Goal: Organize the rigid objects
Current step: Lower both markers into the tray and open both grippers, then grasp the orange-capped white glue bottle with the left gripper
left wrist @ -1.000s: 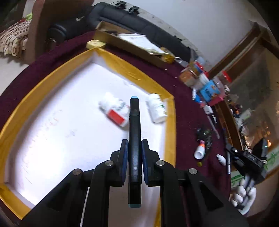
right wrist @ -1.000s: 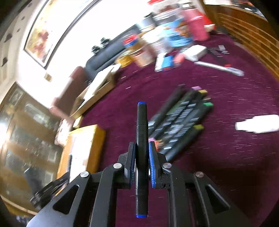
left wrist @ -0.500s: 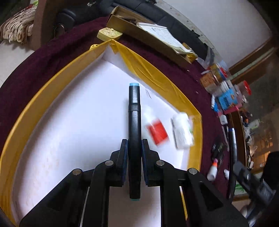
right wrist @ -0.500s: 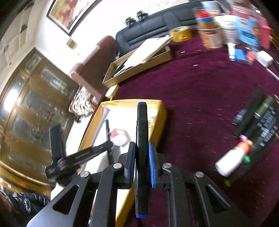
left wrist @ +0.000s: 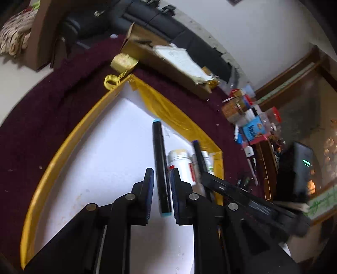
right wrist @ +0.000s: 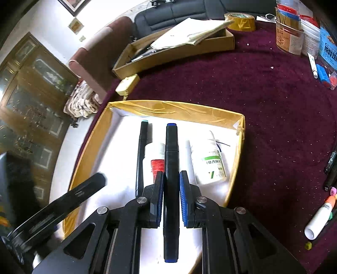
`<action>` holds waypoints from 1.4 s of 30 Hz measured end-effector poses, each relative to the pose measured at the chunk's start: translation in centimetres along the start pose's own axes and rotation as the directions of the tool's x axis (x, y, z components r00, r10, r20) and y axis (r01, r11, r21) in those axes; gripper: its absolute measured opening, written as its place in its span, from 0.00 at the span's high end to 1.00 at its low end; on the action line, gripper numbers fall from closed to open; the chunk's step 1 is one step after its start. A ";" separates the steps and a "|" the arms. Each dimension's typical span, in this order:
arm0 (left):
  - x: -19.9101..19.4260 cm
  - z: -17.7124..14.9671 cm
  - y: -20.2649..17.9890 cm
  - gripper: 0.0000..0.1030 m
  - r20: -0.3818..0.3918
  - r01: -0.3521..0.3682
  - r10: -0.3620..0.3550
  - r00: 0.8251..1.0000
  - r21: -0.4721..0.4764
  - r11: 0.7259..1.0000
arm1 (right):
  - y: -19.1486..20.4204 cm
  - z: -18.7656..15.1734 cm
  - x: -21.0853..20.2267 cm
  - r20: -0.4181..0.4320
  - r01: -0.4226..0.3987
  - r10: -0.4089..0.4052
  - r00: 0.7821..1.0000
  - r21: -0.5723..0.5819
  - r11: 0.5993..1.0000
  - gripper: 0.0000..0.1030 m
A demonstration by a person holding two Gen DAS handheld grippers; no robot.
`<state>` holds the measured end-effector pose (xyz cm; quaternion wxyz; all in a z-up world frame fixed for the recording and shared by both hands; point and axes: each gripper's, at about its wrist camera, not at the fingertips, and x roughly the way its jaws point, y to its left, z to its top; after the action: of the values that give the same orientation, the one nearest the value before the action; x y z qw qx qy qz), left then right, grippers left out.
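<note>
Maroon pile cloth [right wrist: 263,101] covers the table, dark sofa [right wrist: 189,12] at twelve o'clock; gold-taped, white-floored shallow box [right wrist: 179,109] holds two smooth white cylindrical bottles [right wrist: 212,162]; left gripper [left wrist: 161,187] clamps a teal-capped black marker [left wrist: 159,158], right gripper [right wrist: 170,189] a blue-capped marker [right wrist: 171,160], both above the box.

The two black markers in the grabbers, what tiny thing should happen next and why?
Probably lower both a little and let go. The left gripper holds a teal-capped marker and the right gripper a blue-capped marker, both over the white floor of the yellow-rimmed tray, beside two white bottles lying there.
</note>
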<state>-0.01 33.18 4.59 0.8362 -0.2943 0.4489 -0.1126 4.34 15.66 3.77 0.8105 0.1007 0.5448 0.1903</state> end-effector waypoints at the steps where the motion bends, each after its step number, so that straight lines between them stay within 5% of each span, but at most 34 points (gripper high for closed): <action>1: -0.6 0.0 -0.1 0.87 0.007 0.006 -0.006 1.000 0.012 1.000 | 0.1 0.1 0.4 0.002 0.022 -0.022 1.000 0.002 1.000 0.87; 3: -1.4 0.0 -0.5 0.84 0.014 0.008 -0.009 1.000 0.033 0.999 | 0.3 0.2 0.7 0.011 0.053 -0.053 0.999 -0.001 0.999 0.87; 8: -3.1 -0.3 -1.3 0.52 0.035 -0.029 0.026 0.999 0.076 0.997 | -0.2 0.1 -0.3 0.034 0.061 -0.062 0.997 0.039 0.997 0.86; 12: -4.1 -0.7 -2.6 0.52 0.032 -0.037 0.034 0.999 0.099 0.994 | -1.4 -1.4 -5.4 0.126 0.022 -0.026 0.992 0.033 0.999 0.85; 14: -4.7 -1.4 -4.1 0.51 0.026 -0.024 0.021 0.999 0.133 0.991 | -3.3 -3.4 -10.0 0.221 0.024 -0.029 0.975 0.027 0.999 0.74; 16: -5.1 -2.3 -5.5 0.47 0.034 -0.017 0.012 0.999 0.164 0.986 | -5.0 -4.9 -12.8 0.294 0.054 -0.061 0.954 0.032 0.998 0.49; 17: -5.3 -2.8 -6.3 0.42 0.040 -0.011 0.004 0.999 0.178 0.984 | -6.7 -6.2 -14.7 0.341 0.085 -0.096 0.935 0.047 0.995 0.47; 20: -4.7 -5.0 -9.1 0.39 0.035 0.017 -0.025 0.999 0.202 0.979 | -11.6 -9.0 -18.1 0.392 0.148 -0.188 0.900 0.129 0.980 0.46; 28: 3.1 -9.9 -16.3 0.39 -0.089 0.033 -0.008 0.996 0.280 0.959 | -24.0 -15.1 -21.1 0.356 0.085 -0.208 0.911 0.331 0.940 0.46; 35: 9.9 -12.5 -21.6 0.39 -0.086 -0.096 0.157 0.984 0.487 0.868 | -28.3 -17.4 -21.4 0.377 0.011 -0.157 0.913 0.363 0.932 0.46; 42: 14.6 -13.0 -23.5 0.39 -0.084 -0.135 0.230 0.969 0.599 0.789 | -28.6 -16.9 -20.1 0.360 -0.017 -0.113 0.926 0.338 0.941 0.46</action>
<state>-0.49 2.63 3.08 0.8560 0.0339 0.4809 -0.1869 -12.28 -19.48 3.58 0.8748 0.2578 0.4069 0.0519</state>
